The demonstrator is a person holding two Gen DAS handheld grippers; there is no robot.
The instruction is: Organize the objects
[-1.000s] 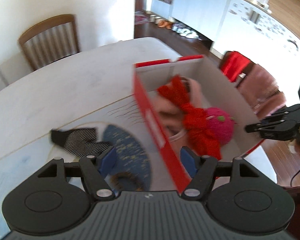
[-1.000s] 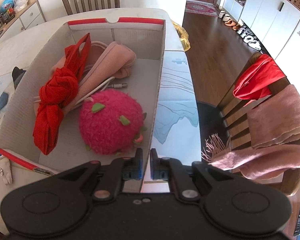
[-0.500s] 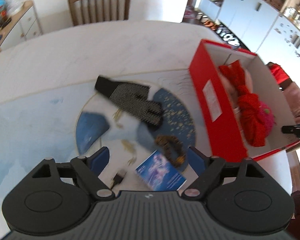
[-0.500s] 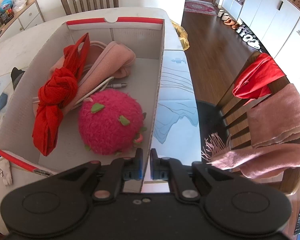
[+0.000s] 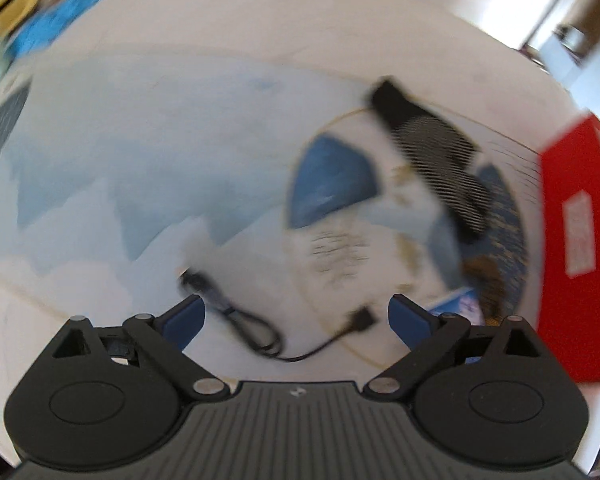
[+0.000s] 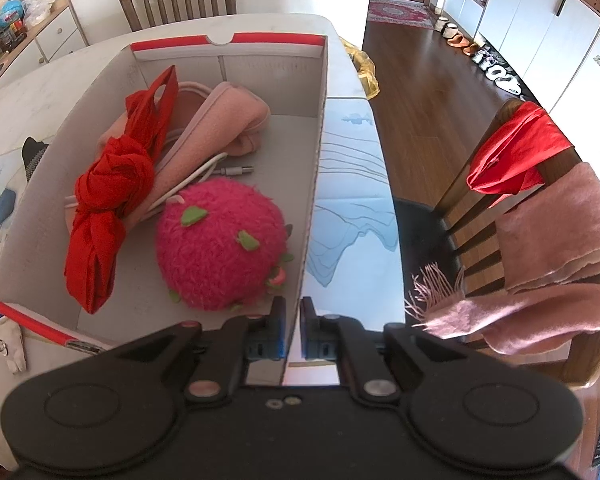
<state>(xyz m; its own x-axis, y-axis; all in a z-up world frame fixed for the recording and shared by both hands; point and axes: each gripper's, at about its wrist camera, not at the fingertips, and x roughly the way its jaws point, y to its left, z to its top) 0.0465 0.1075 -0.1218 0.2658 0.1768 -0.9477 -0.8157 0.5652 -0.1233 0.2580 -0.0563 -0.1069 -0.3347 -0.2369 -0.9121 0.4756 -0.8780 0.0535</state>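
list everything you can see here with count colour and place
box: 1, red outside and white inside, on the table
knotted cloth: 1, red, in the box
plush ball: 1, pink with green bits, in the box
padded item: 1, pink, in the box
cable: 1, white, in the box
cable: 1, black, on the table mat
glove: 1, black and patterned, on the mat
chair: 1, wooden, draped with red and pink cloths
left gripper: jaws just opened wide, over the black cable
right gripper: jaws shut on the box wall

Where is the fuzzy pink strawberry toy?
In the right wrist view, the strawberry toy sits inside the box, near its right wall, beside the knotted red cloth.
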